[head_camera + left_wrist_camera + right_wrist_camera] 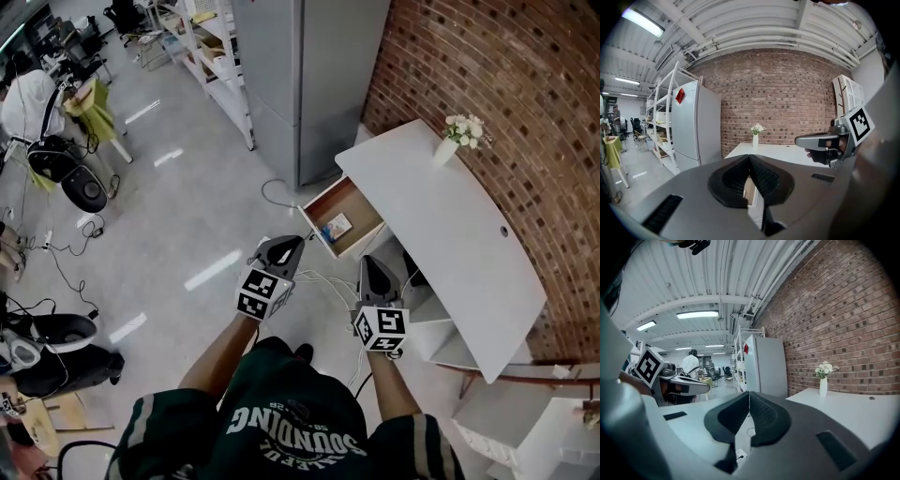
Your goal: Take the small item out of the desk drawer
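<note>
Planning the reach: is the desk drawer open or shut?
Open: the drawer juts out from the desk, its inside and a small item showing.

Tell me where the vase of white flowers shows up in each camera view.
Head view: vase upper right, at the white desk's far end.
Left gripper view: vase near centre, on the desk.
Right gripper view: vase at right, on the desk.
Shared landmark: the brick wall behind it.

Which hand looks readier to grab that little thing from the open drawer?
Left, narrowly: the left gripper points at the front of the drawer, where the small item lies; the right gripper is beside it. Both are shut.
</note>
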`<control>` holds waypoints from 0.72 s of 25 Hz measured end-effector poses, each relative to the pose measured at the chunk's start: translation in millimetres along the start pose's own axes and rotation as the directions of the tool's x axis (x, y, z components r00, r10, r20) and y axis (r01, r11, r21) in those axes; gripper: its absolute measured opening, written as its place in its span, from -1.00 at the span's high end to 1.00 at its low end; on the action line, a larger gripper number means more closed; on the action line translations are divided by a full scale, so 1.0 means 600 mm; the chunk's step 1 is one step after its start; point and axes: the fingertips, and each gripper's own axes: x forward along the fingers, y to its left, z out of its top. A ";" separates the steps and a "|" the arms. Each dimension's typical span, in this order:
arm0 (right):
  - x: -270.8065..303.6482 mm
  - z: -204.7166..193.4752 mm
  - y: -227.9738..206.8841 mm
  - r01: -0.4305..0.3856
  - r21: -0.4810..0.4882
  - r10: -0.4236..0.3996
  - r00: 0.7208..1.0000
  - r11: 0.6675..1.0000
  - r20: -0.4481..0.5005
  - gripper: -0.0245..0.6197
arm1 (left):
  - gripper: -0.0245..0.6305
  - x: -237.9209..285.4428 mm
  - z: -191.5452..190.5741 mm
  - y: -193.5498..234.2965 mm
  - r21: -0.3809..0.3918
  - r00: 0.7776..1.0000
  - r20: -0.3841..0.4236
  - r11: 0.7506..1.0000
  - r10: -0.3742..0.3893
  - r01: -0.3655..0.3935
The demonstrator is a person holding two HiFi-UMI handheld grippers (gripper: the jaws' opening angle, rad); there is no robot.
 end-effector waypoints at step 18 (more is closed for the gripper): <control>0.120 -0.022 -0.048 0.035 -0.001 -0.035 0.998 0.999 -0.049 0.85 | 0.87 0.127 -0.016 0.077 -0.024 0.999 -0.017 0.999 -0.046 0.046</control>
